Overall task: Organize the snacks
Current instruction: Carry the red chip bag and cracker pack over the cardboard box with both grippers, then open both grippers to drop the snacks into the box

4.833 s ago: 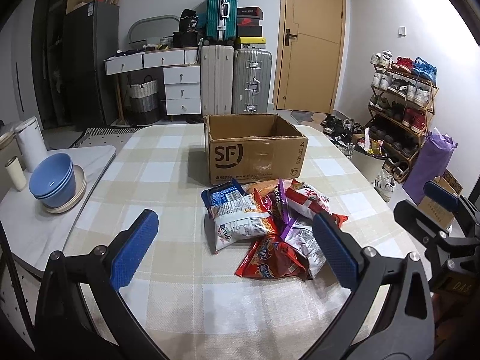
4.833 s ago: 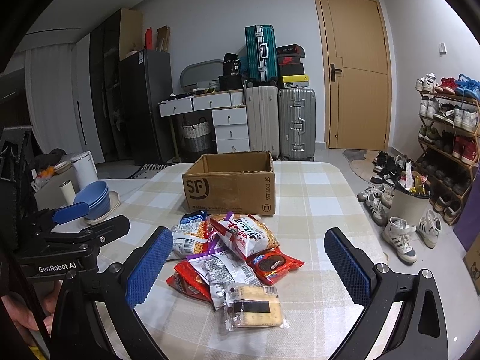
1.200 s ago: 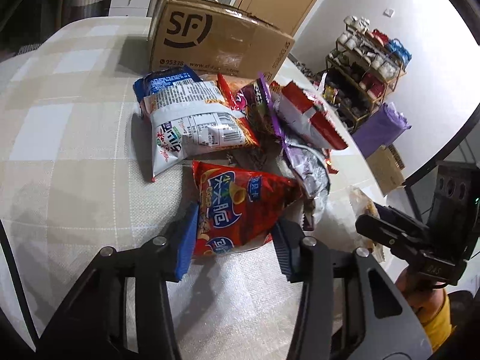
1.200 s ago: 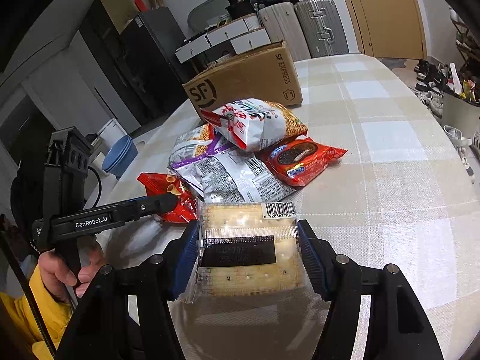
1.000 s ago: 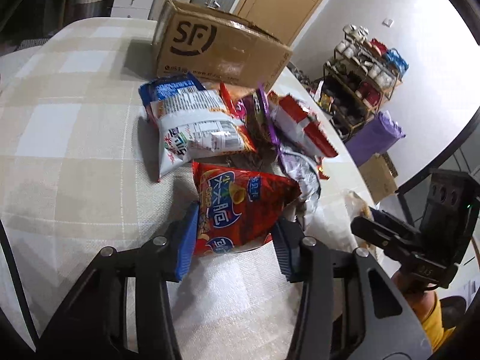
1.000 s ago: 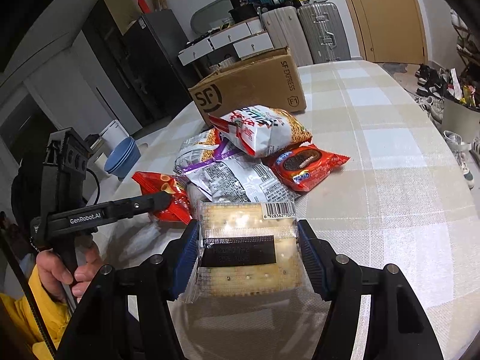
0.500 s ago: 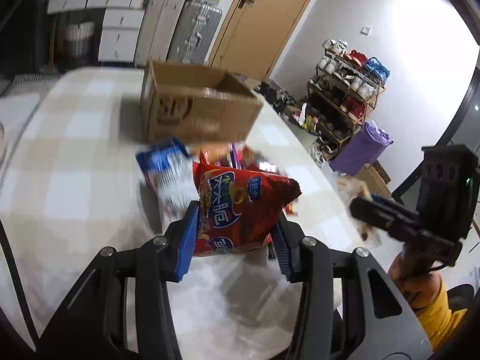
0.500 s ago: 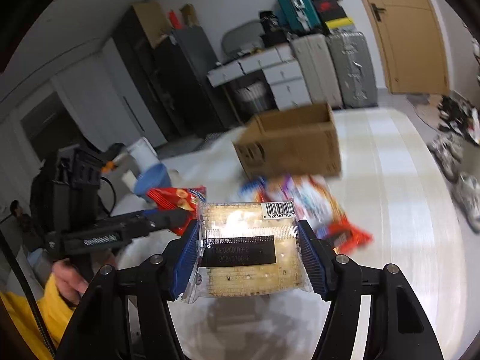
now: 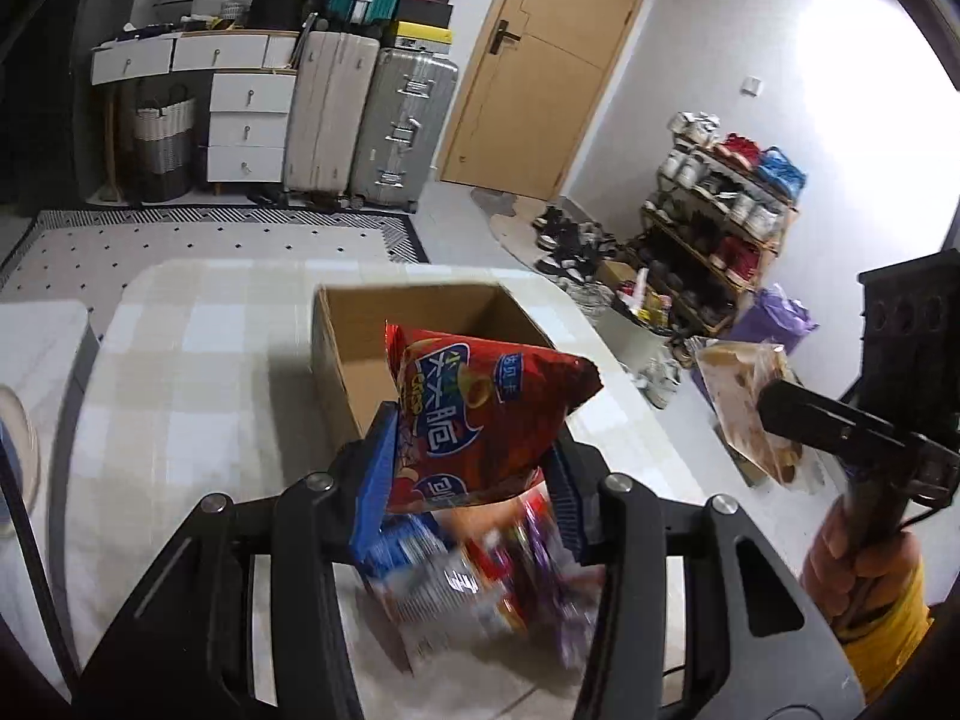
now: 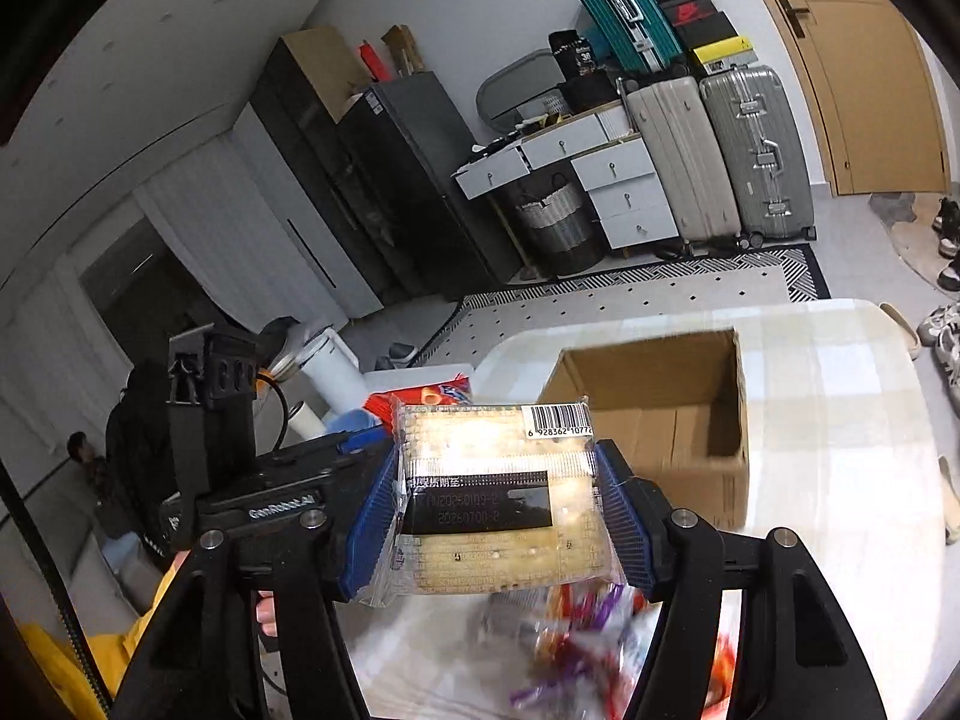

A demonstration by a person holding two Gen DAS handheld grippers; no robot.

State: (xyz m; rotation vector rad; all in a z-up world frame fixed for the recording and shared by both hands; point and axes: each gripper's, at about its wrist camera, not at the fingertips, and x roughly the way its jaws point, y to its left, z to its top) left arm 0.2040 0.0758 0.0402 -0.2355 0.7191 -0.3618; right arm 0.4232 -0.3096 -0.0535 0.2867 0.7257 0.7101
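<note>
My left gripper (image 9: pixel 465 480) is shut on a red chip bag (image 9: pixel 480 414), held in the air just in front of the open cardboard box (image 9: pixel 360 360). My right gripper (image 10: pixel 501 516) is shut on a clear pack of crackers (image 10: pixel 498 498) with a barcode label, raised above the table near the same box (image 10: pixel 660 414). The left wrist view also catches the right gripper with its cracker pack (image 9: pixel 744 402) off to the right. A blurred heap of snack bags (image 9: pixel 474 588) lies on the checked table (image 9: pixel 180 396) below both grippers.
The box's inside looks bare. A person's hand and yellow sleeve (image 9: pixel 864 588) hold the right tool. Blue bowls (image 10: pixel 354 420) and a white canister (image 10: pixel 336 372) sit at the left. Suitcases (image 9: pixel 372 120), drawers and a shoe rack (image 9: pixel 720 228) stand beyond the table.
Both grippers have lifted their packs off the table and risen toward the box. The snack heap has dropped low in both views, and the box's open top now shows.
</note>
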